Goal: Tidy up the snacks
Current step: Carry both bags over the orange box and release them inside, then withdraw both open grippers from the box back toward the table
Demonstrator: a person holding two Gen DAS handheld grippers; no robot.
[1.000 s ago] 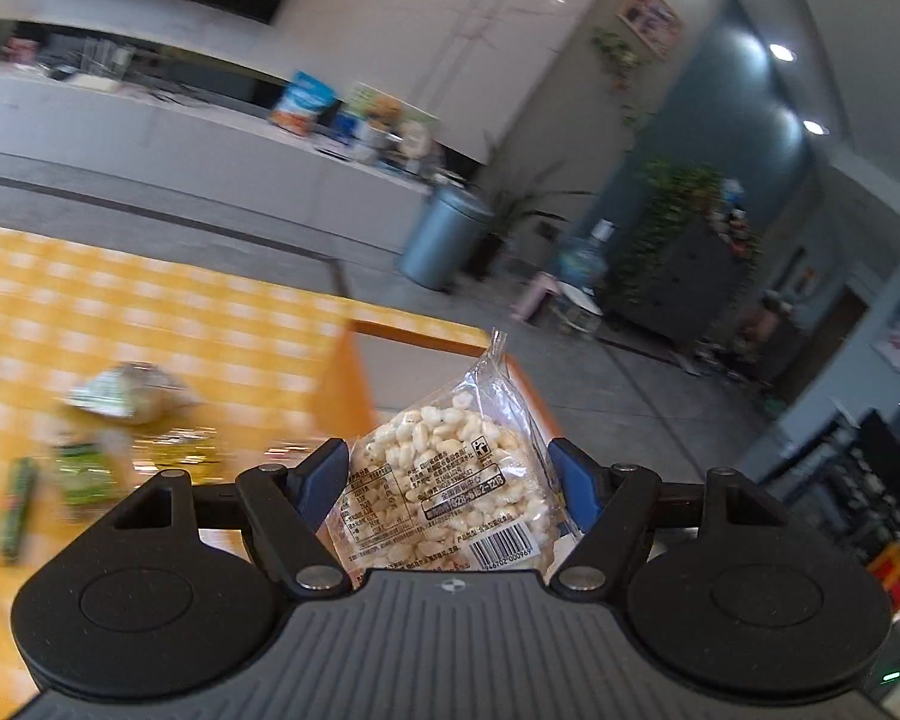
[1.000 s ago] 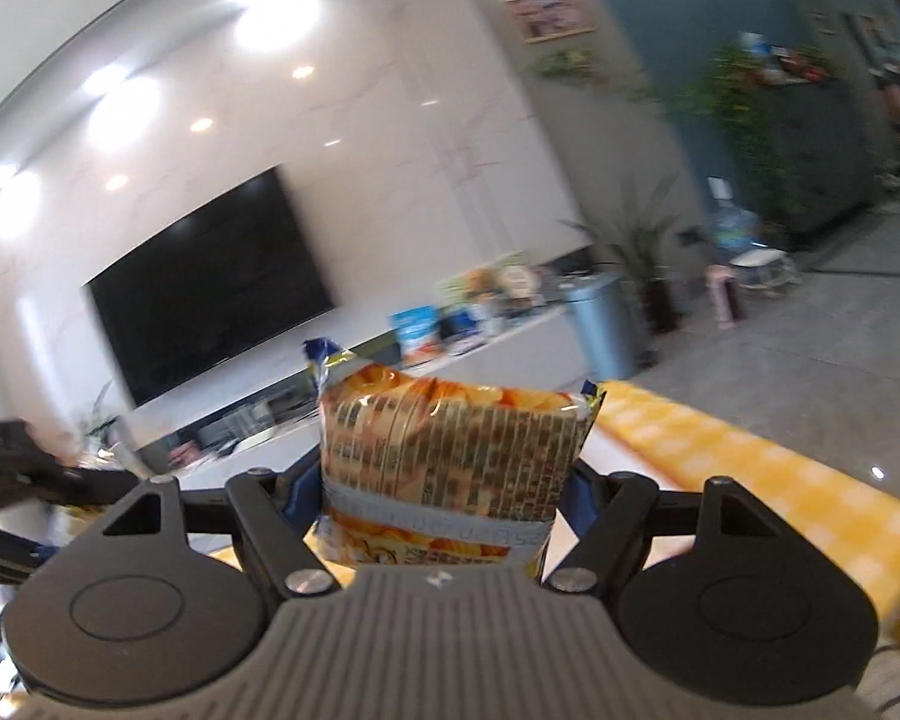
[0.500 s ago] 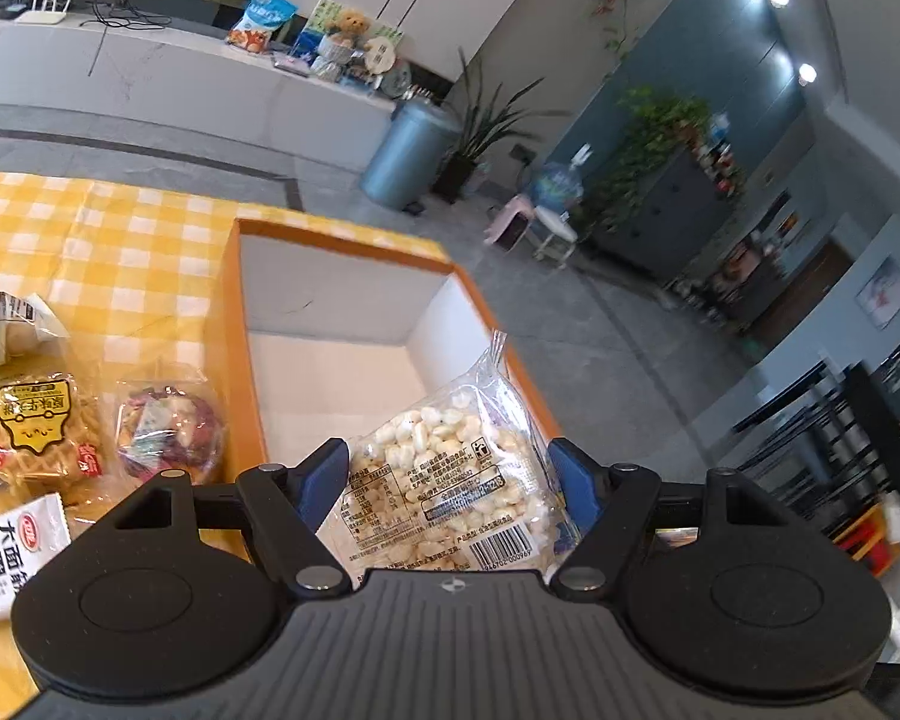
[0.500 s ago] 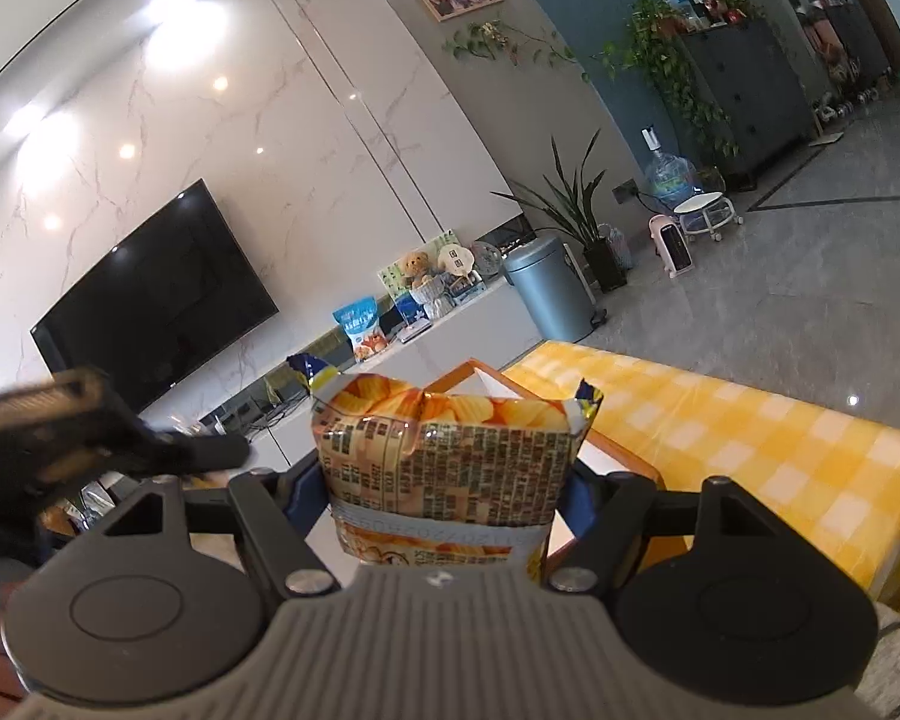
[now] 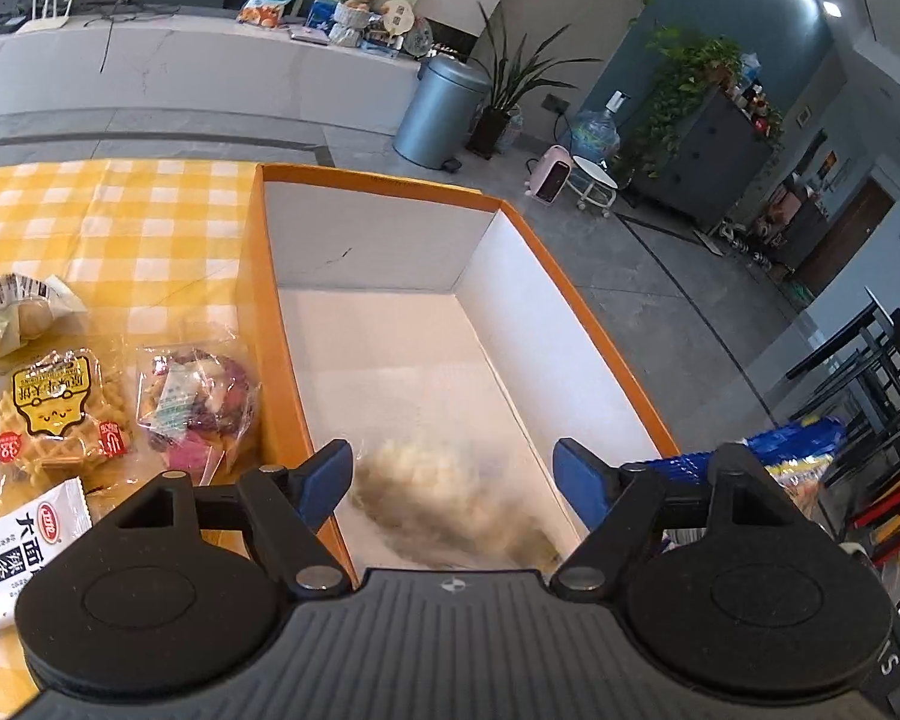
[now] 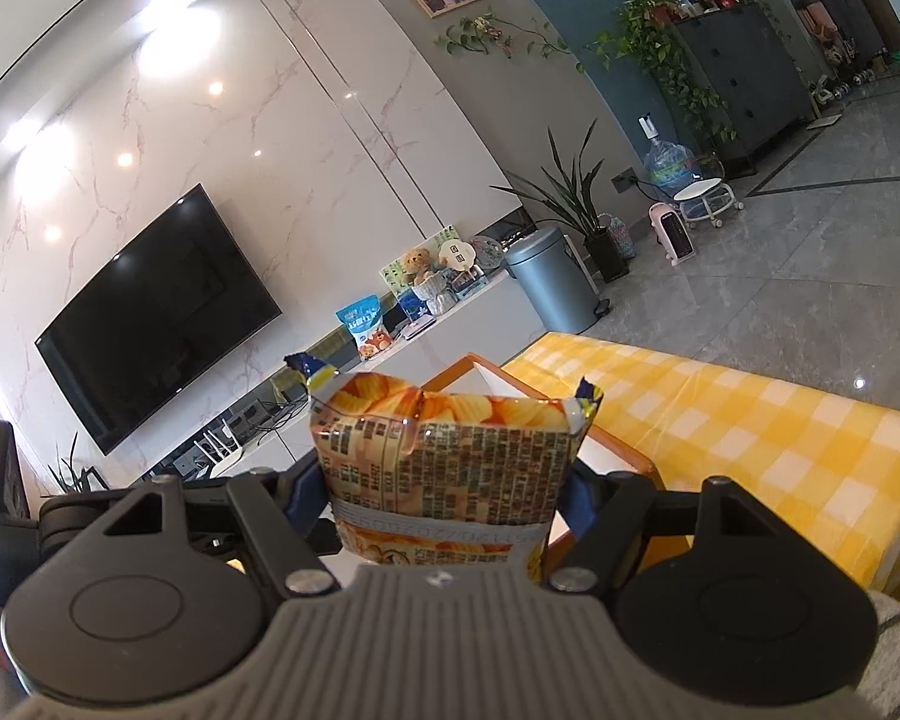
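My left gripper (image 5: pixel 453 474) is open above the near end of an orange-rimmed white box (image 5: pixel 582 324). A clear bag of pale puffed snacks (image 5: pixel 444 498) is a blur just below the fingers, inside the box. My right gripper (image 6: pixel 447 492) is shut on an orange chip bag (image 6: pixel 450 456) and holds it upright in the air, in front of the same box (image 6: pixel 606 450). Loose snacks lie left of the box: a waffle pack (image 5: pixel 54 414), a pink candy bag (image 5: pixel 201 408) and a white packet (image 5: pixel 18 546).
The table has a yellow checked cloth (image 5: pixel 108 228). A blue bag (image 5: pixel 798 456) shows behind my left gripper's right finger. A grey bin (image 5: pixel 438 111) and a low white cabinet (image 5: pixel 180 72) stand beyond the table.
My left gripper has opened and let go of the puffed snack bag, which is dropping into the box. My right gripper still holds the chip bag, now nearer the box.
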